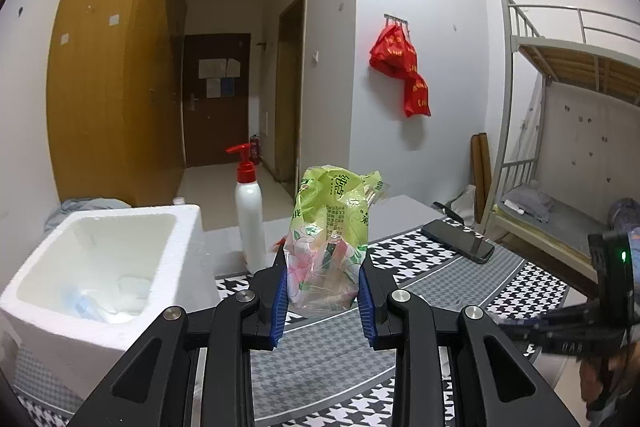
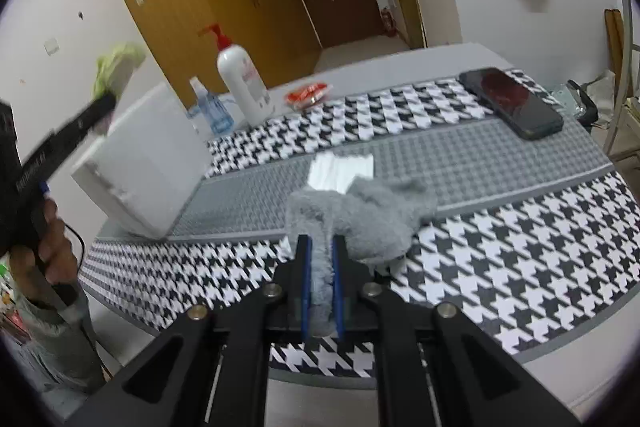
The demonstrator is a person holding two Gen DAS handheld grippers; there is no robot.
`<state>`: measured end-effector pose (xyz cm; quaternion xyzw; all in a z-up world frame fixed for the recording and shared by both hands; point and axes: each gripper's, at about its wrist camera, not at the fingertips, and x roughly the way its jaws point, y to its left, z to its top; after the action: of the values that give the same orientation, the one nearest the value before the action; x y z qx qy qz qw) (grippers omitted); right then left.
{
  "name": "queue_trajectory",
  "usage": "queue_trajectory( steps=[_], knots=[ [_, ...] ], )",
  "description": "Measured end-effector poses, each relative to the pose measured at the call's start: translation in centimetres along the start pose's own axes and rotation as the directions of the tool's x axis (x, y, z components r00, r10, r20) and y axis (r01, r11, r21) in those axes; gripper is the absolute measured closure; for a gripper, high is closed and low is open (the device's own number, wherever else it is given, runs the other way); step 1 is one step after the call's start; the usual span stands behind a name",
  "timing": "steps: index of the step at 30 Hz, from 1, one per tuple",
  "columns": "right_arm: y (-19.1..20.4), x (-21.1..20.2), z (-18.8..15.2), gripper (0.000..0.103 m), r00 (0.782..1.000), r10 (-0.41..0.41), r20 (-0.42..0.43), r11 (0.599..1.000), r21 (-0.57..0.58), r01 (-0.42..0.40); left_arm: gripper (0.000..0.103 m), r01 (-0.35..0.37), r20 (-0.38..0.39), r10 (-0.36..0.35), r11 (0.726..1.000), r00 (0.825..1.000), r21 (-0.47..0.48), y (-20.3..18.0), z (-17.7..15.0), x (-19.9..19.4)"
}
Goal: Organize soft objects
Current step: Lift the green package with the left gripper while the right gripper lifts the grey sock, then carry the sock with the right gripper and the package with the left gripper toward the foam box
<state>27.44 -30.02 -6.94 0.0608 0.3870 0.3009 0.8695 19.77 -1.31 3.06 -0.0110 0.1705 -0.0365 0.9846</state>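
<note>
Cloth [image 2: 360, 215] grey, fuzzy, crumpled, pinched in right claw [image 2: 320, 259].

A tall white plastic pump bottle with a red dispenser head [image 1: 250, 215] stands upright on the grey table [image 2: 420, 63], just beyond the far edge of the black-and-white houndstooth mat [image 2: 500, 259]. A small clear blue-tinted bottle [image 2: 210, 107] stands just left of it. A black smartphone [image 2: 510, 103] lies flat on the mat's far right. Red plastic bags [image 1: 402, 67] hang from a wall hook rack. A metal bunk bed [image 1: 560, 75] stands at the right.
</note>
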Motion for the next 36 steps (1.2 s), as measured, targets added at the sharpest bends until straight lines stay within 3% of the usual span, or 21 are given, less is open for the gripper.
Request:
queue_trajectory(
  steps=[11,22,36],
  knots=[
    [0.9,-3.6,1.8,0.091,0.990,0.048,0.130,0.999,0.007,-0.049,0.072,-0.038,0.032,0.038,0.999,0.999,-0.005,0.2,0.1,-3.4],
    [3.7,-4.5,1.8,0.091,0.977,0.092,0.190,0.995,-0.052,-0.084,0.072,-0.085,0.032,0.086,0.995,0.996,-0.049,1.9,-0.9,-6.0],
    [9.6,-4.4,2.3,0.091,0.962,0.113,0.249,0.991,-0.102,-0.090,0.072,-0.132,0.068,0.135,0.990,0.989,-0.038,6.0,-1.0,-9.7]
  ],
)
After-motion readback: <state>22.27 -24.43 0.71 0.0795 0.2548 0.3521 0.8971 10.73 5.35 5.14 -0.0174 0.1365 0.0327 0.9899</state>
